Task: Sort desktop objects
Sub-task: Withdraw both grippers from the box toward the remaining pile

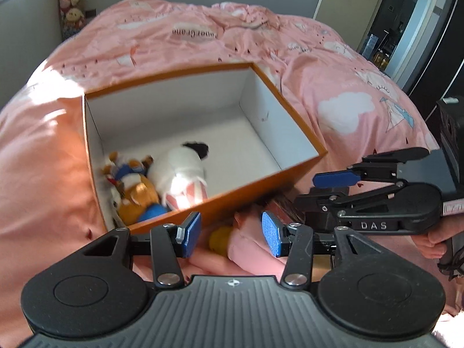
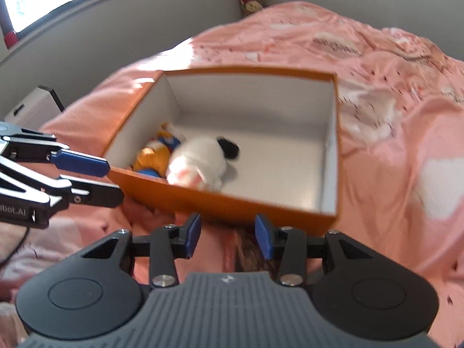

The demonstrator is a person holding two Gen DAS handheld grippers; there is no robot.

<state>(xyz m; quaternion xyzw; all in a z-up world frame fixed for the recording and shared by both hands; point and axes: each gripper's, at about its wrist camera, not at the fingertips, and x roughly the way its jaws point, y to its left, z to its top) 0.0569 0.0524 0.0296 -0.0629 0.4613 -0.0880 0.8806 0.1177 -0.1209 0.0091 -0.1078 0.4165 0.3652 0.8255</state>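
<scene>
Reaching for the yellow toy (image 1: pixel 219 239) at 6 o'clock of the orange box (image 1: pixel 249 191) risks snagging the pink quilt (image 1: pixel 255 249), since both the left gripper (image 1: pixel 232 233) and right gripper (image 2: pixel 227 235) hang spread and empty.

Left tool (image 1: pixel 231 233): black linkage arms with silver screws, blue ribbed pads, two round black housings, grey ridged base bearing a small white emblem. Right tool (image 2: pixel 227 236): same build; its side, seen from the left wrist, is lettered "DAS".
</scene>
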